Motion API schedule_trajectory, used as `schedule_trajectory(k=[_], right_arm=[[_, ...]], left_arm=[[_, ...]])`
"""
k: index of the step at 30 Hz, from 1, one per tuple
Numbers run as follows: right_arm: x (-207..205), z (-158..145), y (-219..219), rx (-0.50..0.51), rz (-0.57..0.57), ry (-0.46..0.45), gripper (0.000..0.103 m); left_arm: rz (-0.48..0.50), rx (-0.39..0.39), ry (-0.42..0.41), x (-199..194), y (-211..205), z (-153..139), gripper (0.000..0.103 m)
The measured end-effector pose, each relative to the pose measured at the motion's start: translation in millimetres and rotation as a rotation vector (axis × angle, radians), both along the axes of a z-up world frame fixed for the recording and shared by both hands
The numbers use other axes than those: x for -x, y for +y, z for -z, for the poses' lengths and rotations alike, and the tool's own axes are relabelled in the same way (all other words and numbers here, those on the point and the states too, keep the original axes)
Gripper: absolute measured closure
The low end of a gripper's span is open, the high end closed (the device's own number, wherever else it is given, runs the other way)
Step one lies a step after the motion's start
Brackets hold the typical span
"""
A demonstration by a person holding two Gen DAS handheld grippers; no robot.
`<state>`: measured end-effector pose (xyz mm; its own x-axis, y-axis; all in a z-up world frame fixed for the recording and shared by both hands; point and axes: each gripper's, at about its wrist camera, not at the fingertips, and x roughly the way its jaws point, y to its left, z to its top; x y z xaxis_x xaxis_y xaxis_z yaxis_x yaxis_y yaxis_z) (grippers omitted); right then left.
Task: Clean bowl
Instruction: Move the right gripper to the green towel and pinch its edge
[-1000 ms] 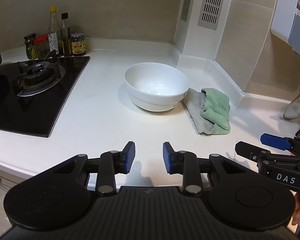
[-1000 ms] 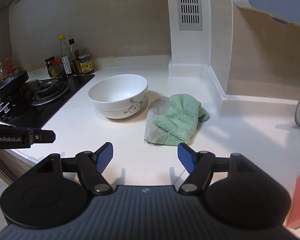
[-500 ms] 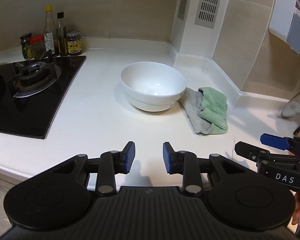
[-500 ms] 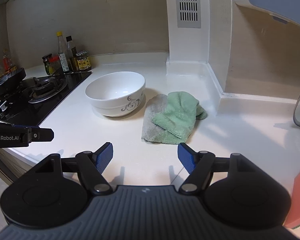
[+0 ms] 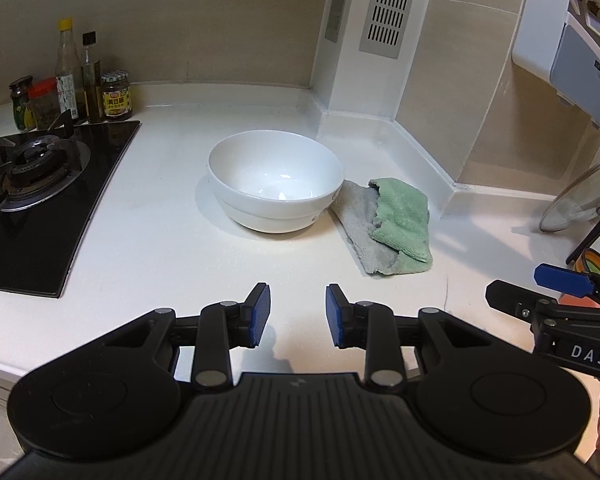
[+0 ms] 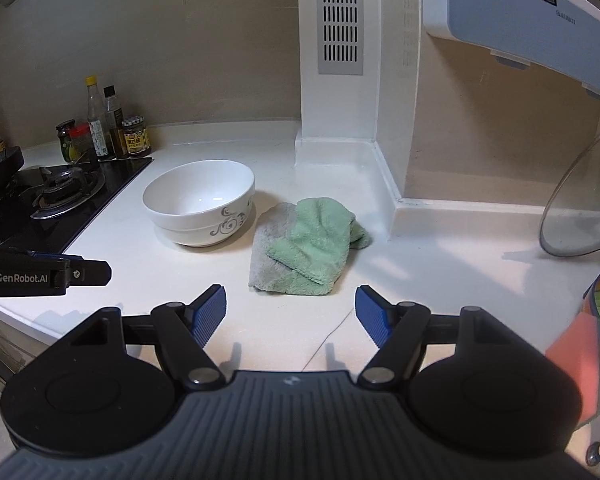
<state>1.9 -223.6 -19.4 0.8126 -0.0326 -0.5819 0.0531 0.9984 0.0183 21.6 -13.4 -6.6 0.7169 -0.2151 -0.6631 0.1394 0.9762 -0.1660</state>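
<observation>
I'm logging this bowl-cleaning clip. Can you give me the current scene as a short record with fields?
bowl: white bowl, upright on the white countertop, looks empty
cloth: green and grey cloth, crumpled beside the bowl, on the side away from the gas stove
left gripper: open, holds nothing, short of the bowl
right gripper: open, holds nothing, short of the cloth
background: condiment bottles behind the stove; glass lid against the wall

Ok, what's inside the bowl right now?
The bowl looks empty: bare white inside with light glints at the bottom, no food or water evident. The right wrist view hides the near inner wall behind the rim. The cloth lies beside it, not inside.
</observation>
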Motion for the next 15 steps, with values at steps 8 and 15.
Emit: schedule_trajectory(k=[8,15], right_arm=[[-13.7,-1.6,-1.0,-0.004,0.004,0.003,0.037],[-24.2,-4.1,1.4,0.02,0.035,0.019,0.039]], left_arm=[[0.007,-0.01,0.012,-8.3,2.7,0.3,0.067],[0.051,0.008,0.046,-21.1,2.1,9.0,0.067]])
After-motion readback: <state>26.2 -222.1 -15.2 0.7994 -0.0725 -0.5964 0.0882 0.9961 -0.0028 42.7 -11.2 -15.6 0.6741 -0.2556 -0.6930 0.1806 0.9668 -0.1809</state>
